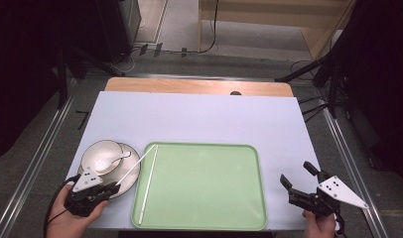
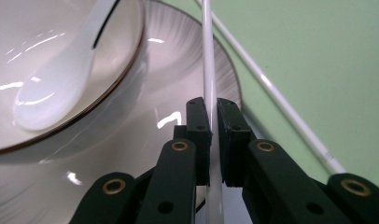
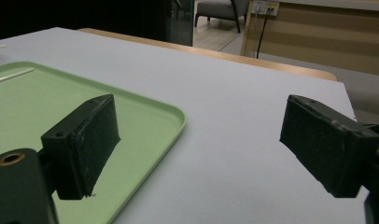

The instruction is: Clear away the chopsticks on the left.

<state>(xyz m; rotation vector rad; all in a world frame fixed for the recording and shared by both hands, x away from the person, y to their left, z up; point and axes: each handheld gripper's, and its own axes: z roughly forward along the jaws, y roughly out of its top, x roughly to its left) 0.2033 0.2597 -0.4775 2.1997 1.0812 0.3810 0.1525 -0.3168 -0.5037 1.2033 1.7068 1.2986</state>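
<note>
My left gripper (image 1: 114, 187) is shut on a thin white chopstick (image 1: 137, 166) near its lower end. This chopstick slants up over the plate (image 1: 131, 174) to the green tray's (image 1: 204, 198) far left corner. In the left gripper view the chopstick (image 2: 207, 70) runs straight up between the closed jaws. A second white chopstick (image 1: 148, 183) lies flat in the tray along its left side, also seen as the chopstick (image 2: 281, 102) to the right. My right gripper (image 1: 297, 173) stands open to the right of the tray, with nothing between its jaws (image 3: 197, 140).
A cream bowl (image 1: 101, 156) with a gold rim holds a white ceramic spoon (image 1: 116, 159) and sits on the plate left of the tray. The white table top (image 1: 199, 116) stretches beyond the tray. A dark tripod leg (image 1: 303, 69) stands at the far right.
</note>
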